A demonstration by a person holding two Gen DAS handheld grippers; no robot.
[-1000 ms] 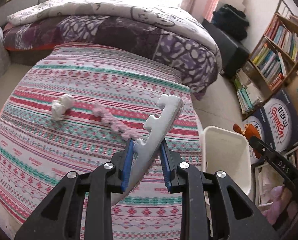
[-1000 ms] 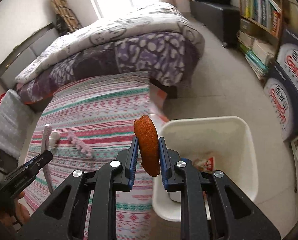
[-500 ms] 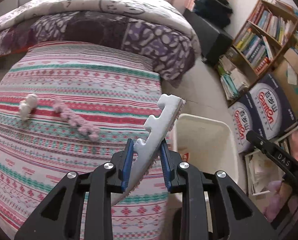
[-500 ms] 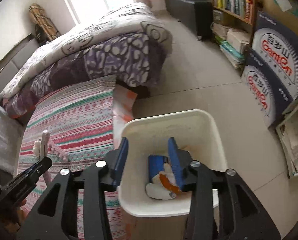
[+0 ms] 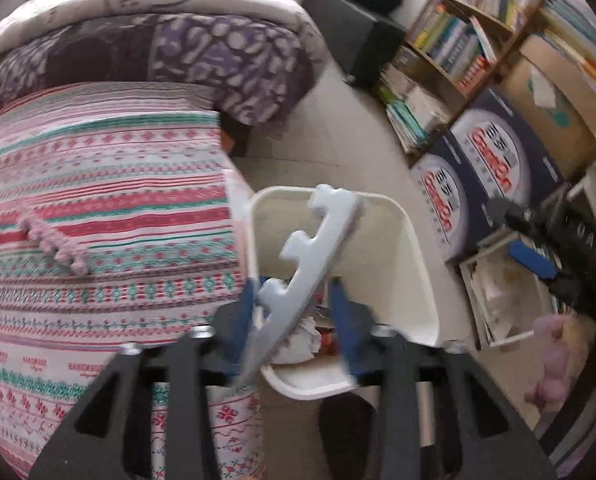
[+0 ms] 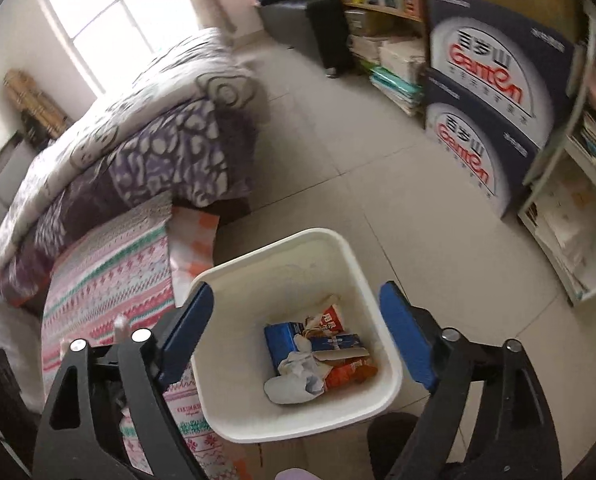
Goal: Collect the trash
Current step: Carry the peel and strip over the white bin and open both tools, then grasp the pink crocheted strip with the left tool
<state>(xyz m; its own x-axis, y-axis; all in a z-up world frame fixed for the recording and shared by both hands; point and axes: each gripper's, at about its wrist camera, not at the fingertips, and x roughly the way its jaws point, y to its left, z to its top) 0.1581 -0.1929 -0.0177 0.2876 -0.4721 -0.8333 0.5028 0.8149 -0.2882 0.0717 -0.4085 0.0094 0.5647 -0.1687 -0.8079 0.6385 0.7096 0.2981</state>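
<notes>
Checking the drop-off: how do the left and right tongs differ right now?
The left tongs have a white foam strip between their parted jaws; the right tongs hold nothing. The right jaws are spread wider than the left. Both hang over the white bin.

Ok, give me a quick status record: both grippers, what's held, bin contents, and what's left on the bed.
left gripper: jaws apart, over the bin; the white foam strip stands between them, grip unclear
right gripper: open wide, empty, above the bin
bin: white, on the floor beside the bed, holding blue carton, crumpled white paper, orange wrapper
left on bed: pink knitted strip
blur: left wrist view is motion-blurred
</notes>
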